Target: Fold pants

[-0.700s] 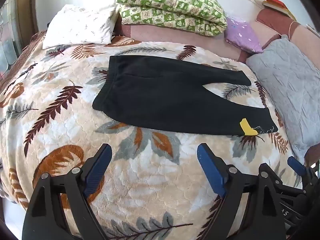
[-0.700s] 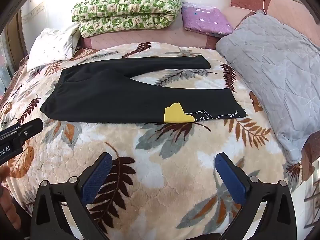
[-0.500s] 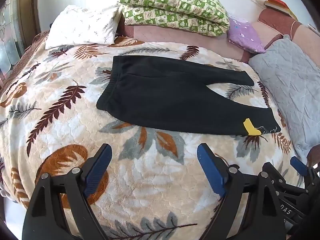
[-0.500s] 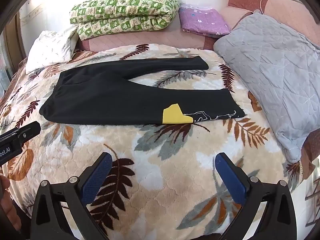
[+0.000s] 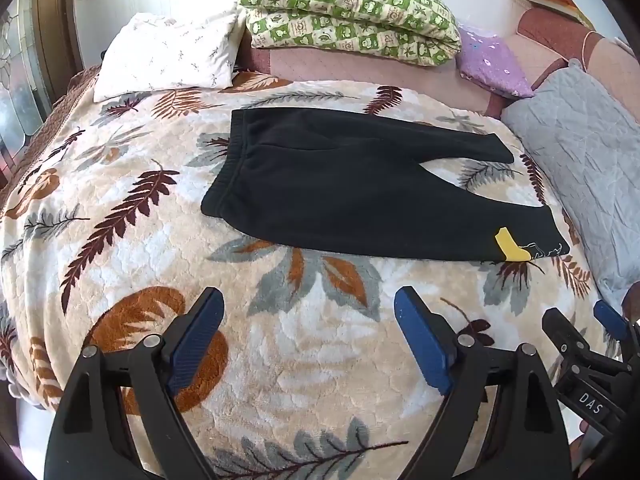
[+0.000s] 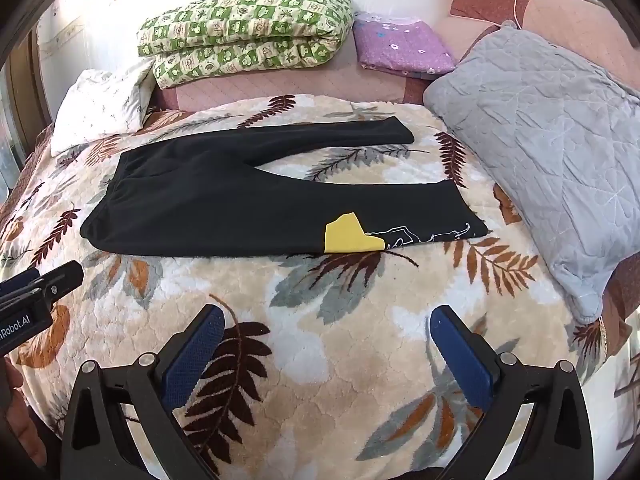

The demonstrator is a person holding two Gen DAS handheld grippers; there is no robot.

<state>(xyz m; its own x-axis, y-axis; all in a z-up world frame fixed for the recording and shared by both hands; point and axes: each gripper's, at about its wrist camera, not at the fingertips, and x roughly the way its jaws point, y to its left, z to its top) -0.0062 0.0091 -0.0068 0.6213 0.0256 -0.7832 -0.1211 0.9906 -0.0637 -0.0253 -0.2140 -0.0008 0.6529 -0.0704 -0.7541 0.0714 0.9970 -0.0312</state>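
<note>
A pair of black fleece pants (image 5: 360, 188) is laid flat and unfolded on a plush beige bed blanket printed with brown and grey leaves (image 5: 304, 340), in the middle of the bed. In the left wrist view the elastic waistband (image 5: 228, 168) is seen toward 9 o'clock of the garment and the two legs are spread apart toward 3 o'clock; the nearer leg carries a yellow patch (image 6: 352, 236) and a thin white line drawing just beside it near the cuff. The left claw (image 5: 308, 336) is held above the blanket at 6 o'clock of the pants, its blue-padded jaws spread wide with nothing between them and clear of the fabric. The right claw (image 6: 326, 348) is held likewise at 6 o'clock of the patched leg, wide apart and empty. Beyond the pants, at 12 o'clock, a folded green-and-cream checked quilt (image 5: 348, 12) is stacked; a white sprigged pillow (image 5: 168, 56) is seen at 10 o'clock, a folded purple floral cloth (image 6: 404, 46) at 1 o'clock, and a grey quilted cushion (image 6: 560, 152) at 3 o'clock, just beside the cuffs.
</note>
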